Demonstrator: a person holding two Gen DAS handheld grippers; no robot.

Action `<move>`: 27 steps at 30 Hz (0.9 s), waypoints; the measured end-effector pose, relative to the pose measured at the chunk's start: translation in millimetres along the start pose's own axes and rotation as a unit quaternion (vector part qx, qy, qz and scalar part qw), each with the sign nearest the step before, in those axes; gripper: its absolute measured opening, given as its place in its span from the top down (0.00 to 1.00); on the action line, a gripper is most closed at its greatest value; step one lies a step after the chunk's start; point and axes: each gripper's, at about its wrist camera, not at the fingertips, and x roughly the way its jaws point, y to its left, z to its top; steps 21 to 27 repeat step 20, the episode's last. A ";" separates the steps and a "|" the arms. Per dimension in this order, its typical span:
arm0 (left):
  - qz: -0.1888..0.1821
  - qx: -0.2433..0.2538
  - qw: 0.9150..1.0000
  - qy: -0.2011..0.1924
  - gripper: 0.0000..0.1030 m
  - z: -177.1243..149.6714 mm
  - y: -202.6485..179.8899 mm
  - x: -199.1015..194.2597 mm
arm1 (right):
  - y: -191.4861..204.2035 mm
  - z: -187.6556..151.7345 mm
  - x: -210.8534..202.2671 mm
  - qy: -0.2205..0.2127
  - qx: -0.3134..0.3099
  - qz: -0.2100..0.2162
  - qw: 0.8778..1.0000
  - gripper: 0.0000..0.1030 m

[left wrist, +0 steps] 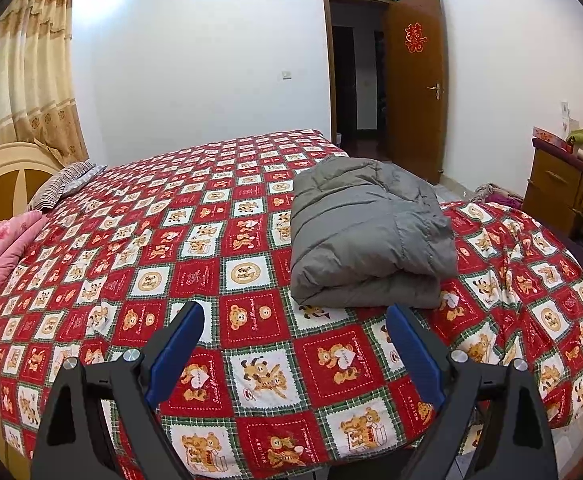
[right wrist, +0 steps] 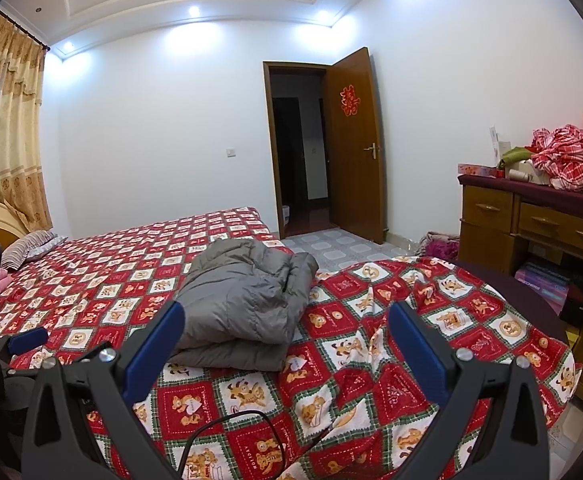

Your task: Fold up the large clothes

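**Inspector:** Left claw (left wrist: 294,330)?

**Assistant:** Its blue fingers (left wrist: 175,354) stand wide apart, nothing between them, above the bedspread (left wrist: 171,240).

**Inspector:** Right claw (right wrist: 285,330)?

**Assistant:** Likewise spread, gripping nothing. The left one's blue tip shows at its nine o'clock.

**Inspector:** The garment?

**Assistant:** The grey padded jacket (left wrist: 367,236) lies folded in a bundle on the bed, at twelve to one o'clock from the left claw, eleven o'clock from the right, touched by neither.

**Inspector:** Beyond?

**Assistant:** Pink quilt (left wrist: 3,252) at nine o'clock; open door (left wrist: 415,80) at one; wooden dresser (right wrist: 531,224) at two o'clock in the right view.

Bedspread (left wrist: 219,240) bare left of folded jacket (left wrist: 367,240); dresser (right wrist: 531,224) right.
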 end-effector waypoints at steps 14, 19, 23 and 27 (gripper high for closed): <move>-0.033 -0.028 0.999 -0.002 0.10 20.0 17.2 23.7 | 1.3 1.4 27.4 0.015 -0.001 0.002 1.000 0.00; -0.003 -0.023 1.000 0.001 0.10 26.1 28.5 36.7 | -1.8 10.5 44.4 0.016 -0.005 -0.008 1.000 0.00; 0.002 -0.027 1.000 0.005 0.10 27.3 33.6 40.3 | -4.2 12.8 48.5 0.015 -0.005 -0.015 1.000 0.00; 0.002 -0.027 1.000 0.005 0.10 27.3 33.6 40.3 | -4.2 12.8 48.5 0.015 -0.005 -0.015 1.000 0.00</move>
